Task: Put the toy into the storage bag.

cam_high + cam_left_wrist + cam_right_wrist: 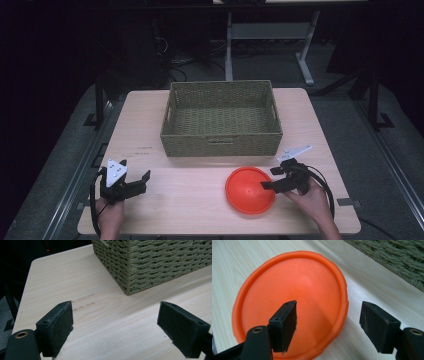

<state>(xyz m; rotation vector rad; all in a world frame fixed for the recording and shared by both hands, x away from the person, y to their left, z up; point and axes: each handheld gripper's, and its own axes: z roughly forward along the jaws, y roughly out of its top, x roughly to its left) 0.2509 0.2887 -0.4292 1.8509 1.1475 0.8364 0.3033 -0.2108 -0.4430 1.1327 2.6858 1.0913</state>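
An orange round dish point(248, 190) lies on the wooden table near the front, right of the middle. My right gripper point(270, 178) is open at the dish's right edge. In the right gripper view one jaw hangs over the inside of the dish point(294, 297) and the other stands outside the rim, above the bare table; the right gripper point(332, 326) holds nothing. My left gripper point(141, 184) is open near the front left of the table and points right. In its own view the left gripper point(115, 327) has only bare wood between its pads.
A woven olive basket point(221, 136) stands empty at the back middle of the table point(190, 210); its corner point(160, 262) shows ahead of the left gripper and its wall point(397, 257) beyond the dish. Dark floor and stands surround the table.
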